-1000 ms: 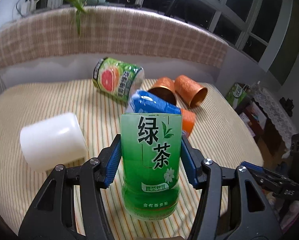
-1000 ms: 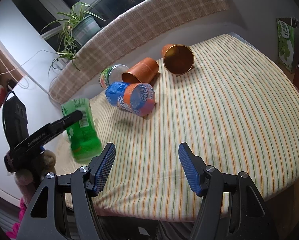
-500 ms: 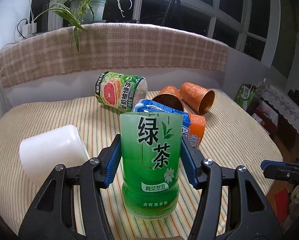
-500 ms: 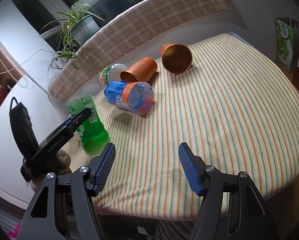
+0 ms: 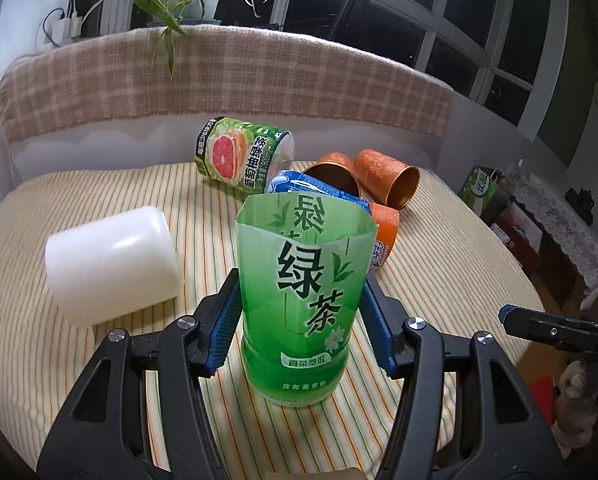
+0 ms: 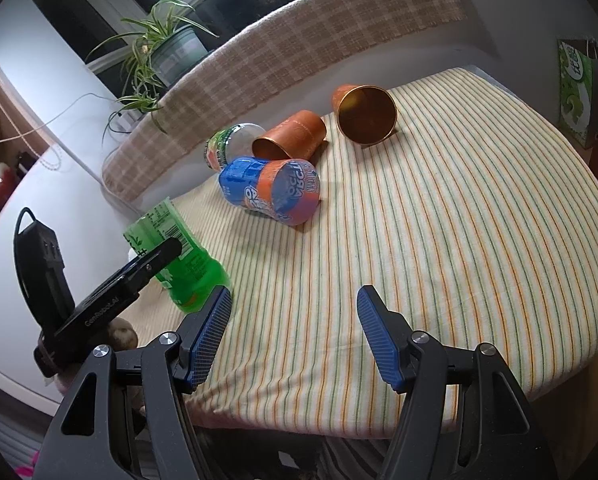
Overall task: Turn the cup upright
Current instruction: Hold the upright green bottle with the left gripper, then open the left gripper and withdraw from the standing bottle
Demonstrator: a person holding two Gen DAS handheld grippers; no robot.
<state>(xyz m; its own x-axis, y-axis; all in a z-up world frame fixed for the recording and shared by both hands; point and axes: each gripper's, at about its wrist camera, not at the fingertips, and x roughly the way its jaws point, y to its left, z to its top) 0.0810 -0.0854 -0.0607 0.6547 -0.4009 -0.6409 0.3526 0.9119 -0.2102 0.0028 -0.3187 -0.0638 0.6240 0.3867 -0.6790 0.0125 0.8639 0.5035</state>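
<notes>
Center of the left wrist view: green cup (image 5: pixel 305 304), a cut bottle printed "绿茶", stands upright on the striped tabletop (image 5: pixel 439 280), open end up, long axis vertical. Left hand-held gripper (image 5: pixel 301 320) pads clamp its sides. Right hand-held gripper (image 6: pixel 293 336) spread wide, empty.

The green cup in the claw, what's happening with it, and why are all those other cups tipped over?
The left claw holds the green cup standing upright on the striped tablecloth, open end up. Whether its bottom is resting on the cloth is hard to tell. The right claw is open and holds nothing. The white cup, blue and orange cup, grapefruit cup and two orange cups lie on their sides.
</notes>
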